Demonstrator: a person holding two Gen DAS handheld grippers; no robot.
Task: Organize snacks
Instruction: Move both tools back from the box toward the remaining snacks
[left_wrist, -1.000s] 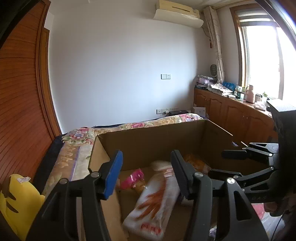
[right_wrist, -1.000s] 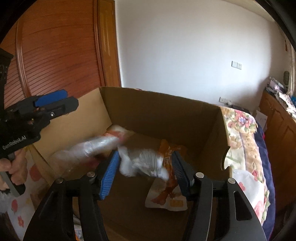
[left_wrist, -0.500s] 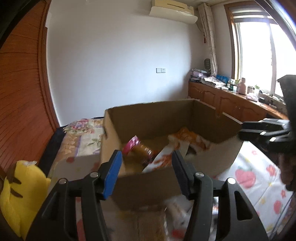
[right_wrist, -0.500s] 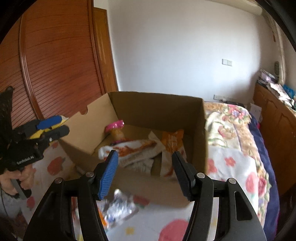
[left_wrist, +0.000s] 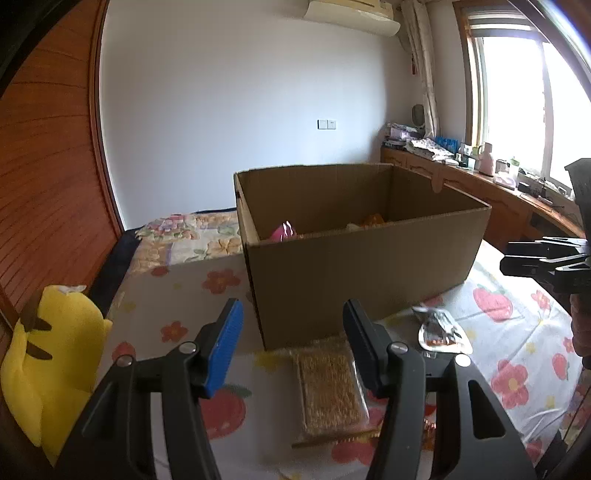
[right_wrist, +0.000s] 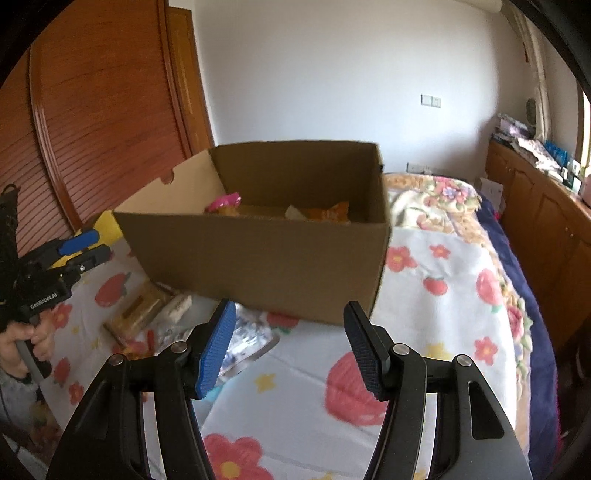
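Left wrist view: left claw (left_wrist: 291, 345) half open, empty, above a snack pack (left_wrist: 328, 391) on the bed (left_wrist: 517, 332) before the box (left_wrist: 369, 266). Right wrist view: right claw (right_wrist: 290, 347) half open, empty; foil packet (right_wrist: 247, 343) below, box (right_wrist: 266, 258) beyond, holding snacks (right_wrist: 328, 213).

Flowered bedsheet (left_wrist: 517, 317) under cardboard box (left_wrist: 362, 273), snack packets (left_wrist: 328, 387), yellow plush (left_wrist: 55, 354).

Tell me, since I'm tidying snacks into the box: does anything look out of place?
Yes. Several packets lie on the bedsheet outside the cardboard box: a golden clear-wrapped snack packet and a silver foil packet by its near wall. A yellow plush toy sits at the bed's edge.
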